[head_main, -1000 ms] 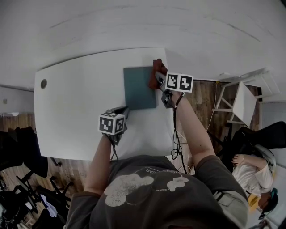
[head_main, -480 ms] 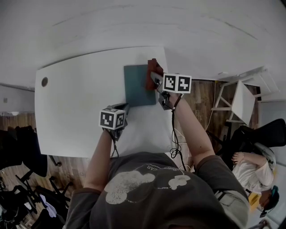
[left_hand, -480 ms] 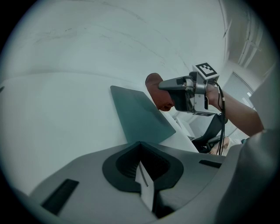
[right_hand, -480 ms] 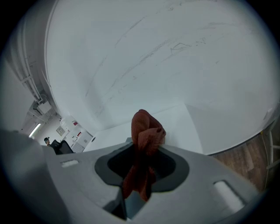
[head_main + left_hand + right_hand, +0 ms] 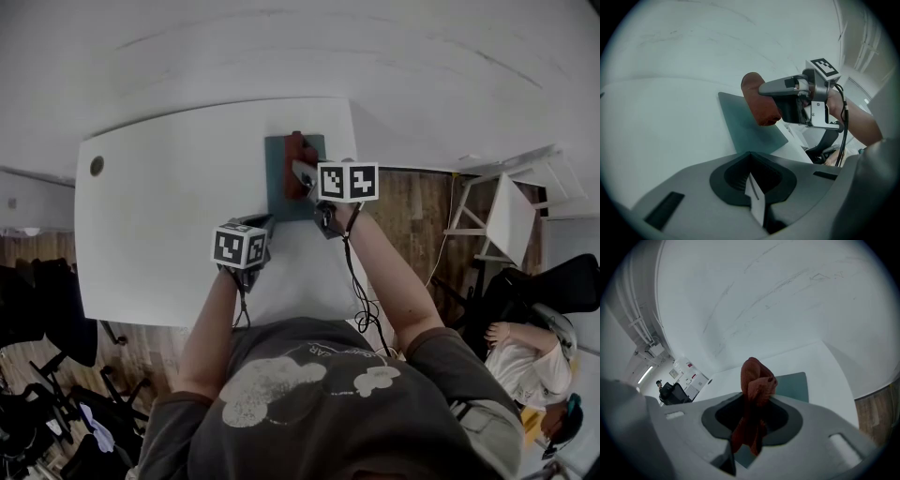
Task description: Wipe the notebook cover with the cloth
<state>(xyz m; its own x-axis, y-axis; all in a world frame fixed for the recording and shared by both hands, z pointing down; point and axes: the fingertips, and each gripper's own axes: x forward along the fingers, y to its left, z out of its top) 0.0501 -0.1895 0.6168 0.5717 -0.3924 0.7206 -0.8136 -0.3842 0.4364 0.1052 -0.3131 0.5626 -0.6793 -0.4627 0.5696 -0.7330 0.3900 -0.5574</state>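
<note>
The right gripper (image 5: 305,174) has its jaws clamped on a rust-red cloth (image 5: 757,380). The cloth bunches out ahead of them in a soft wad and hangs loose beneath. The teal notebook (image 5: 277,192) lies flat on the white counter (image 5: 159,216), directly ahead of and below those jaws, with the wad over the middle of its cover. From the left gripper view the cloth looks pressed onto the cover, but the line of contact is in shadow, so I cannot be sure. The left gripper (image 5: 753,199) has its jaws together with nothing between them, and the notebook's near corner lies just ahead of them.

The cloth looks limp and light, so it will likely fold and drag. Gripped deep with only a short wad showing, it should wipe firmly. The notebook seems thin, light and smooth-covered, and probably slides on the counter under a sideways stroke. Pressing down on its near edge with the closed left jaws would likely steady it better than pinching.

The right gripper's body and marker cube hide part of the notebook's near edge in the head view. In the right gripper view only a strip of cover shows beyond the jaws. Whether the left jaws touch the notebook cannot be told.
</note>
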